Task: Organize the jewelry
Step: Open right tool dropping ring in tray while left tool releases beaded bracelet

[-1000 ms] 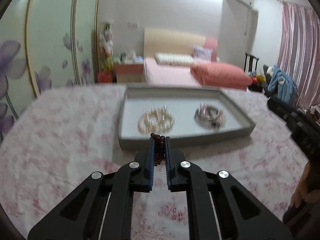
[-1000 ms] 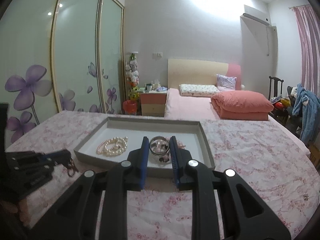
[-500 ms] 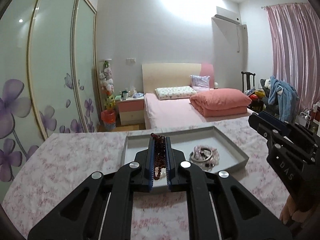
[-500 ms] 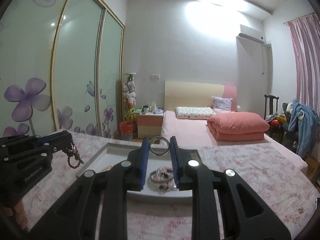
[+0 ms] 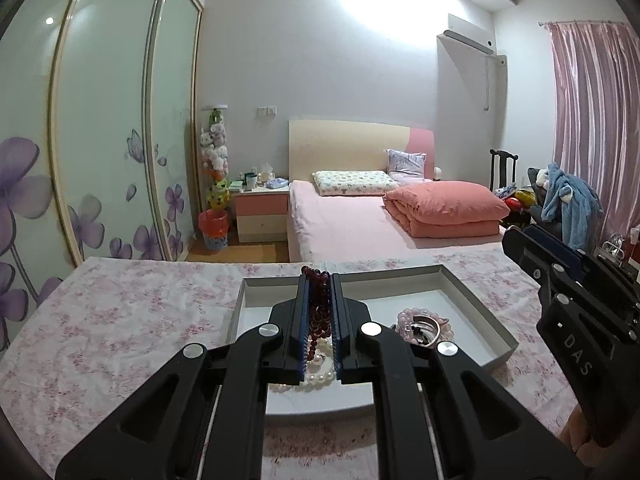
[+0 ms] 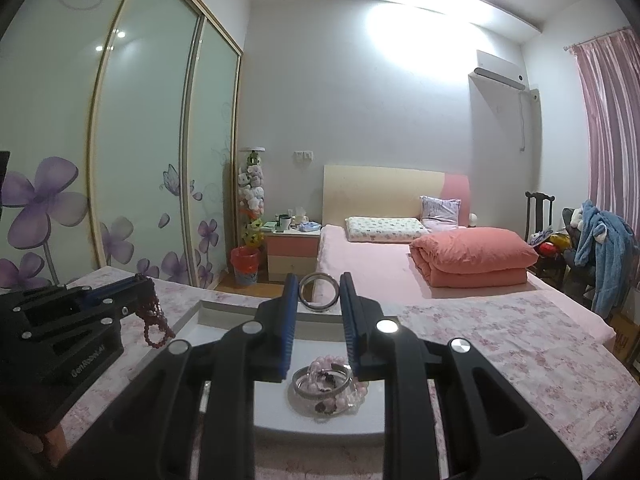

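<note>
1. Both grippers have lifted since the earlier frames: a second ago the left gripper [image 5: 319, 320] was low at the tray's near wall and the right gripper [image 6: 319, 312] sat low over the bangle pile; both now hang above the tray [image 5: 472, 284].
2. Left jaws are clamped on the red beads [image 5: 319, 300]; in the right view the strand [image 6: 154, 320] droops in loops below the fingers.
3. Right jaws are pressed on the metal ring [image 6: 319, 293], held upright across its width near the fingertips.
4. Pearls [image 5: 316, 376] lie in the tray's left part, the pile of bangles [image 6: 326, 384] in its right part, all on the floral cloth [image 5: 120, 320].
5. Handling, as I judge it: the beads are light and limp, so they will swing and should be lowered until they pool before letting go. The ring is stiff, smooth and likely slippery; a grip across its width suits it, though how firmly the pads bite is hard to tell through the fisheye.
</note>
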{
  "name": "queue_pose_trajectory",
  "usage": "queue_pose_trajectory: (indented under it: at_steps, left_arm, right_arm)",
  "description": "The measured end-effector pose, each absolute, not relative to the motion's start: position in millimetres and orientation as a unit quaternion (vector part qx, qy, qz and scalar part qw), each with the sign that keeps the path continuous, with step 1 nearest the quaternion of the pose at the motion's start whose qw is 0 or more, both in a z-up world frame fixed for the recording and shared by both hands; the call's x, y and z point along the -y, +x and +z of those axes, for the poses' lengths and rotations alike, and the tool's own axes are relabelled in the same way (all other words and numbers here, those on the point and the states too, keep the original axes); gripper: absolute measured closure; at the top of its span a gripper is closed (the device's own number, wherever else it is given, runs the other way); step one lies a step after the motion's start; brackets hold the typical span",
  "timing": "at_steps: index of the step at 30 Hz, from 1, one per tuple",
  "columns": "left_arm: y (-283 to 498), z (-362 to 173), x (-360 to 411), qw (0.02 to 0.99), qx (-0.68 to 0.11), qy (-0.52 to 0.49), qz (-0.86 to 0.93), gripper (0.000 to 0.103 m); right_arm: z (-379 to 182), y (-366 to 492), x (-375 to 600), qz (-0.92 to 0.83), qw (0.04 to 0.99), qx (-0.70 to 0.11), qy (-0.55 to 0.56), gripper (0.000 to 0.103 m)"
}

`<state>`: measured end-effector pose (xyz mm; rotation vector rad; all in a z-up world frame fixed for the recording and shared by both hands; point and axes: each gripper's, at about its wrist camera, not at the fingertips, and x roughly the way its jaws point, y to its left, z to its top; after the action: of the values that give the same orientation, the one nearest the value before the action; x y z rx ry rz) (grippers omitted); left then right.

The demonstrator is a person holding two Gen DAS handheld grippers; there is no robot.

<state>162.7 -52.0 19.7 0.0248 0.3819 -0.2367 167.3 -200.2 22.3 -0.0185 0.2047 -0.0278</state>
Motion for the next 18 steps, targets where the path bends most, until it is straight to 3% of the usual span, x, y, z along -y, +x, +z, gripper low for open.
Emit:
queue_pose_trajectory:
  at_steps: [15, 16, 18]
  left_arm:
    - [218, -21, 71, 0.946, -0.281, -0.003, -0.161, 0.093]
    - [220, -21, 69, 0.945, -0.284, -0.006, -0.161, 0.093]
    - [220, -19, 65, 0.946, -0.284, -0.013, -0.157, 0.092]
  right_arm:
    - [-27, 252, 216, 0.026, 0.969, -0.240, 0.045, 0.080]
    - [-27, 253, 218, 0.028, 0.968, -0.243, 0.051, 0.078]
    - [-27, 249, 223, 0.025, 0.969, -0.239, 0.062, 0.062]
